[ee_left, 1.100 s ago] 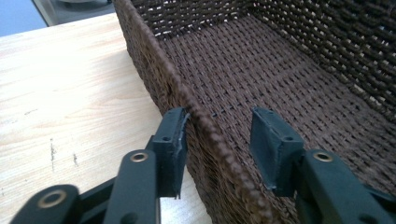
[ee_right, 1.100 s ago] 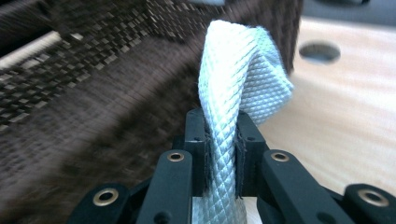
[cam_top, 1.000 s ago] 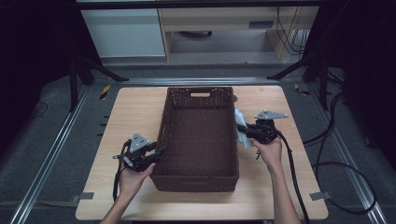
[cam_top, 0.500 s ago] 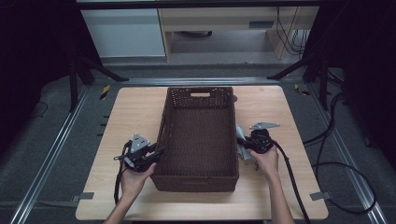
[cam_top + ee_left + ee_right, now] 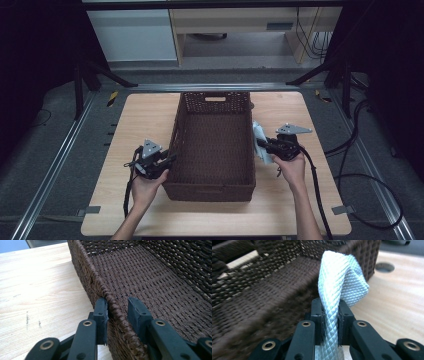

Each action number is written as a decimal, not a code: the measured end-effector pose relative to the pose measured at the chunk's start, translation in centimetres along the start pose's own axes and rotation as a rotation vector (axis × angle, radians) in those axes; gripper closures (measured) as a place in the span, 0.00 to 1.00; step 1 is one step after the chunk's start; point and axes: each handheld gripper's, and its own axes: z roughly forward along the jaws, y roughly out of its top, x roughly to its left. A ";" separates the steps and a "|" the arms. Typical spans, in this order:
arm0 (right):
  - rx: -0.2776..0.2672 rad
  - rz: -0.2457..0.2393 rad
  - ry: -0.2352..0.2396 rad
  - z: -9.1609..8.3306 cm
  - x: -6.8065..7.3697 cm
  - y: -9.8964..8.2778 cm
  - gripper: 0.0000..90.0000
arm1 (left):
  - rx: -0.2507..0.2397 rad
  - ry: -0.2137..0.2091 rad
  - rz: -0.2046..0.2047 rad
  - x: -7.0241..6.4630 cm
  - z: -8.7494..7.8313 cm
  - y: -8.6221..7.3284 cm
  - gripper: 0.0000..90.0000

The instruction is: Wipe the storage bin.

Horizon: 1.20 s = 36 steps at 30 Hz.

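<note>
A dark brown woven basket [image 5: 212, 189] stands in the middle of the wooden table, with nothing lying inside it. My left gripper [image 5: 169, 160] straddles its left rim [image 5: 100, 282] near the front corner. Its jaws have just been closing; the outer pad [image 5: 101, 315] touches the weave, while the inner pad [image 5: 136, 312] stands a little off it. My right gripper [image 5: 260, 145] is just outside the basket's right wall and is shut on a pale diamond-weave cloth [image 5: 339, 277]. The cloth [image 5: 259, 134] rises folded above the jaws, level with the basket wall [image 5: 262, 290].
The light wooden tabletop [image 5: 140, 120] has bare room left and right of the basket. A round hole [image 5: 384, 267] is sunk in the table beyond the cloth. Black cables [image 5: 350, 175] trail off to the right. Metal rails [image 5: 55, 170] and dark floor surround the table.
The right gripper with the cloth dipped toward the near edge, then came back up along the basket's right wall. The left hand stayed at the rim.
</note>
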 end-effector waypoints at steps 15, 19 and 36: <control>0.192 0.020 -0.036 2.8 -0.1 -3.7 0.88 | -0.011 0.010 0.032 -0.1 -0.7 -0.1 0.60; 0.230 0.038 -0.048 3.2 -0.3 -4.7 0.88 | -0.002 -0.014 0.044 -0.3 -1.5 -0.5 0.58; 0.012 -0.036 -0.003 -2.2 2.3 -1.0 0.88 | 0.013 -0.016 0.021 -0.8 -1.3 -0.9 0.77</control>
